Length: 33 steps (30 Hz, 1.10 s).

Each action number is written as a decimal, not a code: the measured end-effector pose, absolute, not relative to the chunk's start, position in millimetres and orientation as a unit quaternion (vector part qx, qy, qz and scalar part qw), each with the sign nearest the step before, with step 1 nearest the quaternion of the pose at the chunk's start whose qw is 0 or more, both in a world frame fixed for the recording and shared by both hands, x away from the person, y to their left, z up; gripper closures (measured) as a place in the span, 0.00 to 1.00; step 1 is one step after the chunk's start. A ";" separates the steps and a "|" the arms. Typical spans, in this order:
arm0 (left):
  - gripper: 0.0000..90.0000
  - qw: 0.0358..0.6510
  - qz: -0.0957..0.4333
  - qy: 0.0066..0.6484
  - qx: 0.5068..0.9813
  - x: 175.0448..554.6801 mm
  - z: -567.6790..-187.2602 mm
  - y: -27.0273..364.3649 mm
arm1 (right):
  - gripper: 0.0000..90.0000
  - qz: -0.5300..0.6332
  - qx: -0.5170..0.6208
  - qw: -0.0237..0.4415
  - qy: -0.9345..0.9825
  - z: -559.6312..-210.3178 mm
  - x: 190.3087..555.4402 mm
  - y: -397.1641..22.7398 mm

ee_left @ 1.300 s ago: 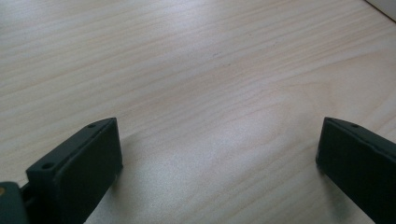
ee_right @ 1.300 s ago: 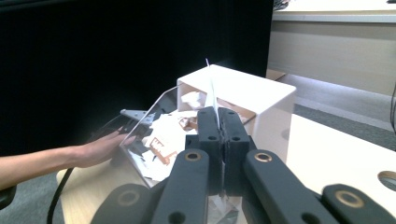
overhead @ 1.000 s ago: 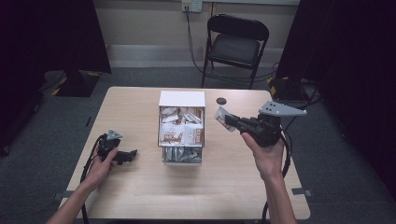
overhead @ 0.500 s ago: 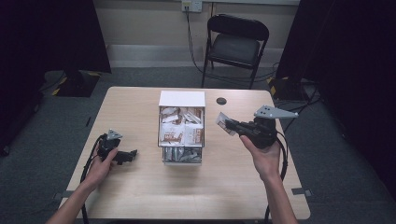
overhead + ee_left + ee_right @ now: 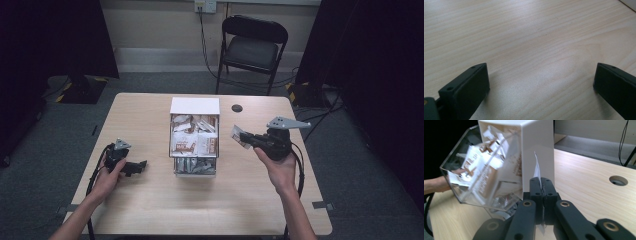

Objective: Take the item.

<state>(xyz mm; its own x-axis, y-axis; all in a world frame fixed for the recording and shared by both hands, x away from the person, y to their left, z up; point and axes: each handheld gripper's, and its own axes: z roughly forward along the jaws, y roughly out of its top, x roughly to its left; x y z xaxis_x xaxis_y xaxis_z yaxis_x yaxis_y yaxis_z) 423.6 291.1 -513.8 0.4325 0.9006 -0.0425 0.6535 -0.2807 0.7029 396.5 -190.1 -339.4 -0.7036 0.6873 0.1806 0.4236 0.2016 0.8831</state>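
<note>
A clear-fronted white dispenser box full of brown-and-white sachets stands mid-table; the right gripper view shows it close by. To the box's right, my right gripper is shut on a thin white sachet, held edge-on between the pads. My left gripper lies low on the table at the left, pointing toward the box. Its jaws stand wide open over bare wood with nothing between them.
The light wood table has a round cable hole behind the right gripper. A black folding chair stands beyond the far edge. Cables trail from both grippers toward the near edge.
My right gripper has come down and slightly toward the box with the sachet still in it. The left gripper has stayed put.
</note>
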 end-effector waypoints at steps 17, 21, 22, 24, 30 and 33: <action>0.00 0.332 0.186 0.499 0.779 423.5 -513.7 291.1 | 0.99 0.496 0.376 0.102 0.776 -375.9 415.3 -189.0; 0.00 0.334 0.186 0.500 0.777 423.5 -513.9 290.9 | 0.99 0.488 0.380 0.095 0.780 -384.2 419.2 -189.0; 0.00 0.332 0.186 0.499 0.778 423.5 -513.8 291.1 | 0.99 0.486 0.384 0.092 0.779 -387.9 420.9 -189.3; 0.00 0.334 0.186 0.500 0.777 423.5 -513.9 290.8 | 0.99 0.481 0.388 0.088 0.782 -393.0 423.2 -189.2; 0.00 0.332 0.186 0.499 0.779 423.5 -513.7 291.2 | 0.99 0.466 0.392 0.074 0.789 -414.4 428.0 -182.6; 0.00 0.332 0.186 0.499 0.779 423.5 -513.7 291.2 | 0.99 0.461 0.397 0.066 0.791 -424.0 430.6 -180.1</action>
